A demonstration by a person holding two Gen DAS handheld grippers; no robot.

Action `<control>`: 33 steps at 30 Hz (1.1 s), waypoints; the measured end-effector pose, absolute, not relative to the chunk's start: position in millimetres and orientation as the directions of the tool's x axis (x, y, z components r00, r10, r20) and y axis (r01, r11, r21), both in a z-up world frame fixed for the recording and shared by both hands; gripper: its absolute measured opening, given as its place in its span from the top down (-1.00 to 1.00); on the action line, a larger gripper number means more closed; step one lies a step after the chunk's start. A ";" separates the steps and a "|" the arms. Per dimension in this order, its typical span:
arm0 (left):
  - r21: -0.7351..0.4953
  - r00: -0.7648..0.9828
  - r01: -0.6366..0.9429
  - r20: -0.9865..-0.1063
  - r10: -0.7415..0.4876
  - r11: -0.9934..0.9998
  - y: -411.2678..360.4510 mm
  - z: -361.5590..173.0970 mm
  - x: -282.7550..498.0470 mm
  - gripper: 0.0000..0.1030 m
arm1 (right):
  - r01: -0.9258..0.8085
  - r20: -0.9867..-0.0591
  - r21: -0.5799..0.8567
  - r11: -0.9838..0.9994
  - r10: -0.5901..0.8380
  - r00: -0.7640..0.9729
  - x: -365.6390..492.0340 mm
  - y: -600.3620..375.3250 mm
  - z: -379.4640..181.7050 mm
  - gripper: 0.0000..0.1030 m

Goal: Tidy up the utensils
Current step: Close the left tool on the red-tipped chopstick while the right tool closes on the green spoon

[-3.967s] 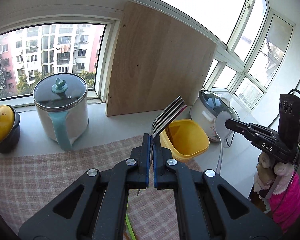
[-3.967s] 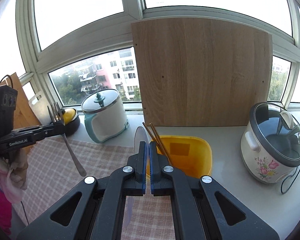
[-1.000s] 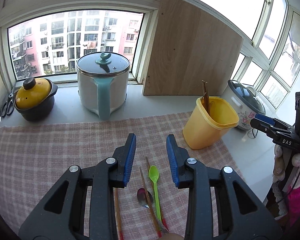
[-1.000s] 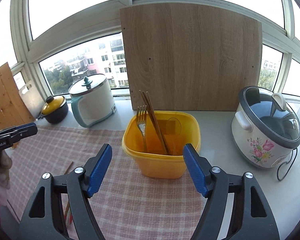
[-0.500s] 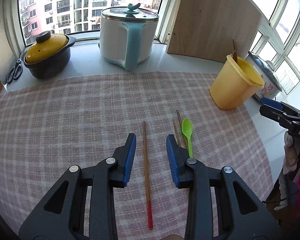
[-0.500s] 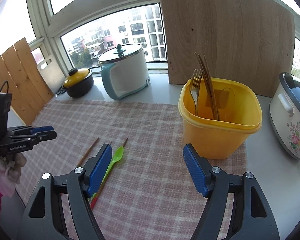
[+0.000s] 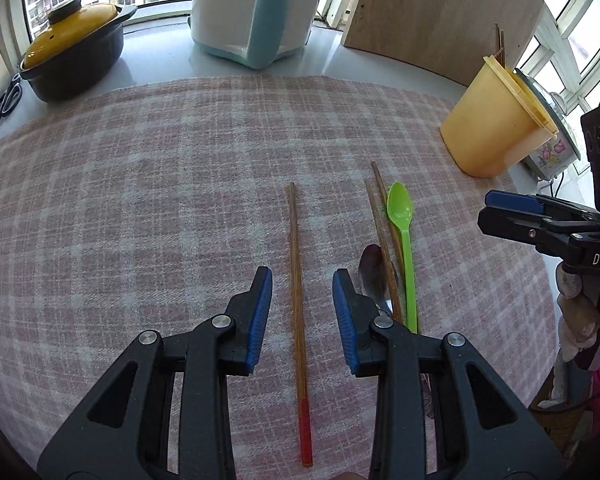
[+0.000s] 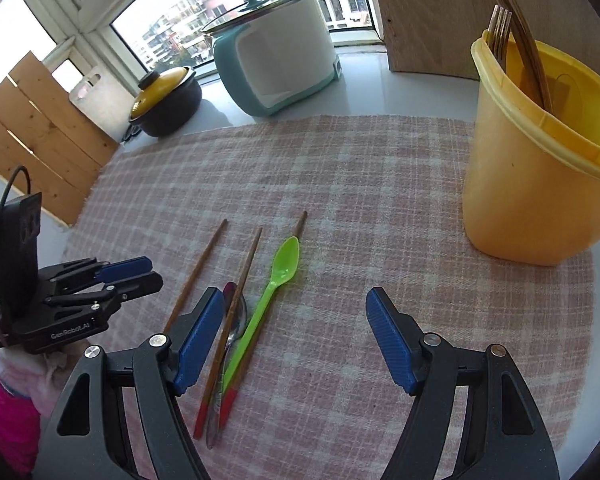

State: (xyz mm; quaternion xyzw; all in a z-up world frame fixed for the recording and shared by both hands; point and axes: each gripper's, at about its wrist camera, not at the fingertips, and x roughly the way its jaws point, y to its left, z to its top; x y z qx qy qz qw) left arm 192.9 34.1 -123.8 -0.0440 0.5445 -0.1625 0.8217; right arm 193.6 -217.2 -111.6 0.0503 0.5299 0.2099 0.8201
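With both claws empty and parted, the left claw (image 7: 302, 316) should straddle the lone chopstick (image 7: 296, 280) left of the green spoon (image 7: 402, 224), closing squarely mid-shaft.

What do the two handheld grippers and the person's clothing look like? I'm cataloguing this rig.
Both the left gripper and right gripper are black plastic with ribbed blue pads and silver screws. One is marked "GenRobot.AI", the other "DAS". A black cable loops above. The person wears a pink sleeve.
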 end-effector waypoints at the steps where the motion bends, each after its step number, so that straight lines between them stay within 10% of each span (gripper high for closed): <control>1: -0.250 0.347 0.221 -0.883 -0.315 0.943 33.2 -125.8 193.5 0.40 | -0.280 -0.851 0.315 0.907 0.400 0.339 196.1 -216.8 -115.8 -0.42; 14: -0.221 0.314 0.232 -0.905 -0.288 0.947 23.8 -141.9 208.1 0.40 | -0.174 -0.861 0.420 0.890 0.452 0.234 220.9 -208.4 -153.3 0.11; 33: -0.176 0.307 0.236 -0.920 -0.246 0.956 21.8 -157.0 214.5 0.90 | -0.156 -0.874 0.408 0.900 0.434 0.217 238.7 -195.6 -165.5 0.57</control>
